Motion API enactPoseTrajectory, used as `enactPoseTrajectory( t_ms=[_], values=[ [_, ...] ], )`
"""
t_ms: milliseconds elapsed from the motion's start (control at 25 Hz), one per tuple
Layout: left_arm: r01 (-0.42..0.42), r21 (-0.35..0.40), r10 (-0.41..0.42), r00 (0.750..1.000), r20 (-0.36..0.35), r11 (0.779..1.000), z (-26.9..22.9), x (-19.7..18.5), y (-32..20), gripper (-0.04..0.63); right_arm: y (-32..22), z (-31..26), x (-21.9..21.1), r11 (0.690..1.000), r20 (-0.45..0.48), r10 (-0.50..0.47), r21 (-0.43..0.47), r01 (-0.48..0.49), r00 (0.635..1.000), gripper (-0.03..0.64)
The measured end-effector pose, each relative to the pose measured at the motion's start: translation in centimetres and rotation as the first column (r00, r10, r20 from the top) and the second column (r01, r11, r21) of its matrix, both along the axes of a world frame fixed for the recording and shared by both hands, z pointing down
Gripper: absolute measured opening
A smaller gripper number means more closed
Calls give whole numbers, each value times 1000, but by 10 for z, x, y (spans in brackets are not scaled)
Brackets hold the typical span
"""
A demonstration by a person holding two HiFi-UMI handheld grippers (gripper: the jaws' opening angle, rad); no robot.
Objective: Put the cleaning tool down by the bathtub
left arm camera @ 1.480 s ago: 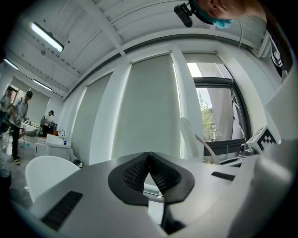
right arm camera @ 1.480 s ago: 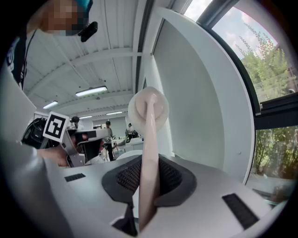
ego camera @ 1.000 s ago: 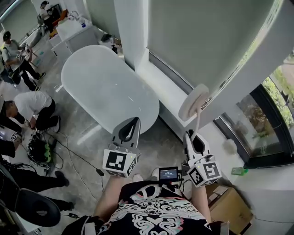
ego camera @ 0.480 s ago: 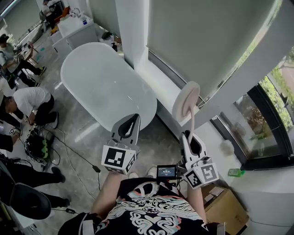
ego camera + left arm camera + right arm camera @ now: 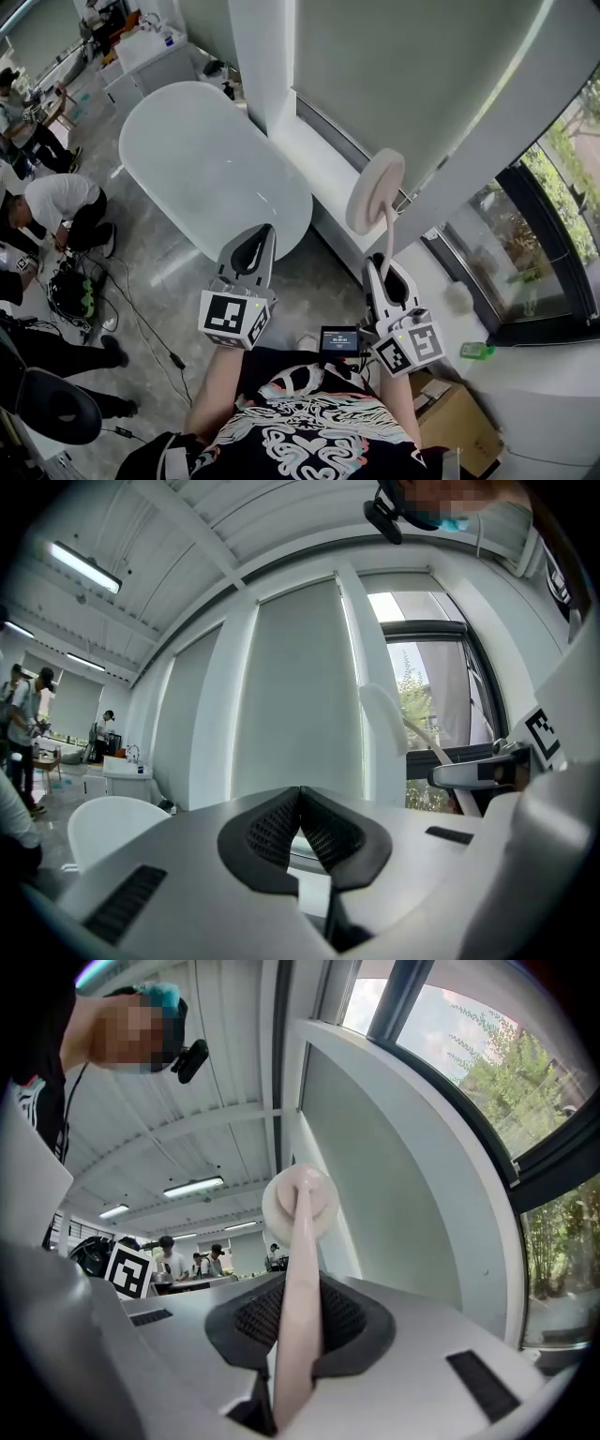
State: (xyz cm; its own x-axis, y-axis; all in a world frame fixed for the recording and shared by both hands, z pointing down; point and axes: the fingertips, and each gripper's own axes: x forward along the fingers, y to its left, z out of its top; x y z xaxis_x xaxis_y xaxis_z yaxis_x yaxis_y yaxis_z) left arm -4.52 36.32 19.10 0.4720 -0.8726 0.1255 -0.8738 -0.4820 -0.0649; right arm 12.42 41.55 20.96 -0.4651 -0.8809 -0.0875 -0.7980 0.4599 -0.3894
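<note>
The cleaning tool (image 5: 375,192) is a cream round-headed brush on a long thin handle (image 5: 300,1297). My right gripper (image 5: 388,274) is shut on that handle and holds the brush upright, its round head (image 5: 298,1202) high above the jaws. In the head view the head hangs over the white ledge (image 5: 319,169) beside the white oval bathtub (image 5: 206,164). My left gripper (image 5: 256,246) is shut with nothing in it, raised near the tub's near end; its pads (image 5: 298,825) meet at the tips. From the left gripper view the brush (image 5: 386,719) shows at the right.
Several people (image 5: 56,202) crouch and stand on the grey floor left of the tub, with cables (image 5: 141,314) trailing there. A cardboard box (image 5: 459,417) sits at the lower right beside the dark window frame (image 5: 525,272). A small green bottle (image 5: 476,350) lies on the sill.
Both grippers have shifted slightly left and down in the head view. The brush head has moved left, from the blind's edge toward the ledge by the tub.
</note>
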Motion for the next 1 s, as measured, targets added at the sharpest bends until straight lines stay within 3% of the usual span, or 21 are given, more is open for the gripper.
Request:
enactPoseTrajectory(
  t_ms=[400, 760, 1000],
  values=[
    [0, -13, 0, 1000, 7, 1000, 14, -1, -51, 15, -51, 11, -3, 1000, -9, -4, -15, 4, 1000, 84],
    [-28, -18, 28, 999, -15, 999, 24, 21, -169, 15, -157, 25, 8, 999, -21, 4, -42, -5, 1000, 84],
    [-43, -32, 43, 999, 11, 999, 28, 5, -258, 15, -251, 32, -11, 997, -21, 6, -82, -8, 1000, 84]
  ],
)
